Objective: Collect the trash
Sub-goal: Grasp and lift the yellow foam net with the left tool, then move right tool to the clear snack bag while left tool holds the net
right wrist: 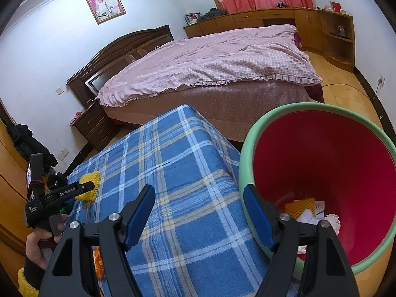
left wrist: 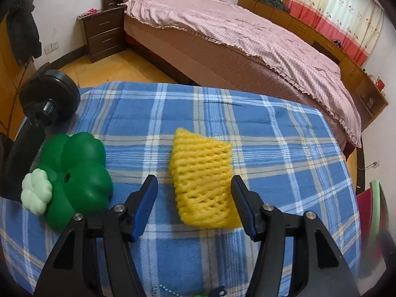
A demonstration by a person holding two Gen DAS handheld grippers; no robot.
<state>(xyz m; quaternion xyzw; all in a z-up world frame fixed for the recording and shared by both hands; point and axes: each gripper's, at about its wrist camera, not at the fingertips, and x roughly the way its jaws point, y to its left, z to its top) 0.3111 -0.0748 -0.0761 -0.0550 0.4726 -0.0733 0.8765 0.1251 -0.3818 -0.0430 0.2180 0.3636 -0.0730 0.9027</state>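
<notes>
While unpinched, foam net (left wrist: 203, 178) between tool (left wrist: 194, 185) tips.

Yellow foam net (left wrist: 203, 178): soft open mesh. Blue checked blanket (left wrist: 222, 113): fuzzy woven cloth. Bin (right wrist: 247, 148): smooth plastic. Green clover toy (left wrist: 79, 173): glossy.

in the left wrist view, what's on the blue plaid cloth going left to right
pale green clover → dark green clover toy → yellow foam net, lying between the open fingers of the left gripper
</notes>
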